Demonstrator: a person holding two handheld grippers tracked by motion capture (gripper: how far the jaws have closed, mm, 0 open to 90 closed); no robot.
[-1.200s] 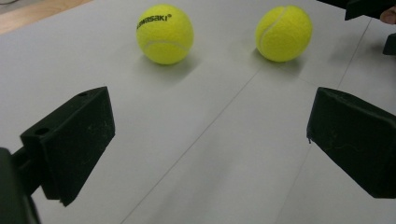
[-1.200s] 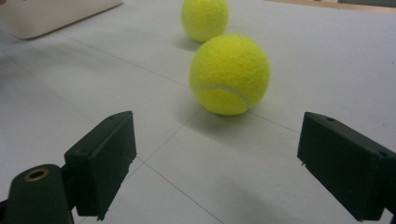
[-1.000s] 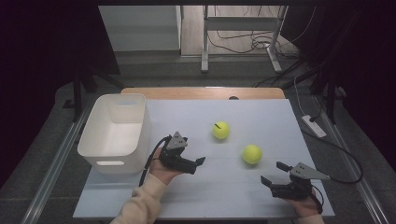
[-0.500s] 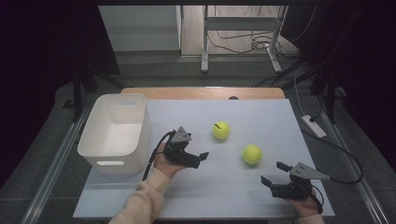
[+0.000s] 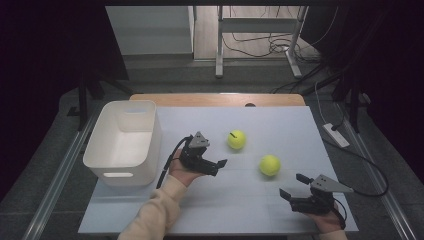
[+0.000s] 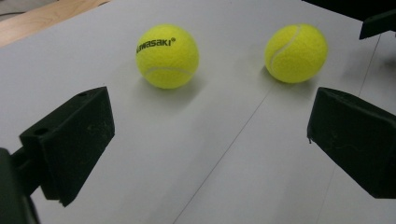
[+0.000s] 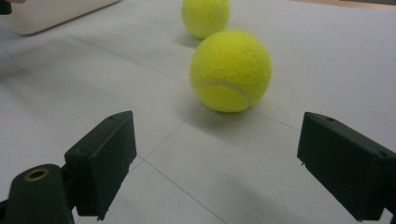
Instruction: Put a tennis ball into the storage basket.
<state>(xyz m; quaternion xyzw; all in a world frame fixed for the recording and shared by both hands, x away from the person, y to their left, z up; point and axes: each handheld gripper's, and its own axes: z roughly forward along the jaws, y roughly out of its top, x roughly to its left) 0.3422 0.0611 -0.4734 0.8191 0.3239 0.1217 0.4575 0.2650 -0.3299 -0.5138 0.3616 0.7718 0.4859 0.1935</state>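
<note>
1. Your left gripper (image 5: 209, 161) sits mid-table, just right of the white bin (image 5: 125, 142), jaws spread wide with nothing between them. In the left gripper view the jaw tips run off the frame edges, so you can't see them whole.
2. Your right gripper (image 5: 295, 186) is down near the front right corner of the table (image 5: 280, 120), jaws wide too and holding nothing. Your hand under it gets cut off by the bottom of the high view.
3. The printed tennis ball (image 5: 236, 139) lies just ahead of the left gripper, not touching it. The lettering reads "AWASAKI" in the left gripper view (image 6: 167, 56); the first letter curves out of sight.
4. The second ball (image 5: 270, 165) rests on the table between the two grippers, apart from both. In the right gripper view it (image 7: 230, 70) covers part of the printed one behind.
5. Only a sliver of the bin makes it into the right gripper view, top left corner.
</note>
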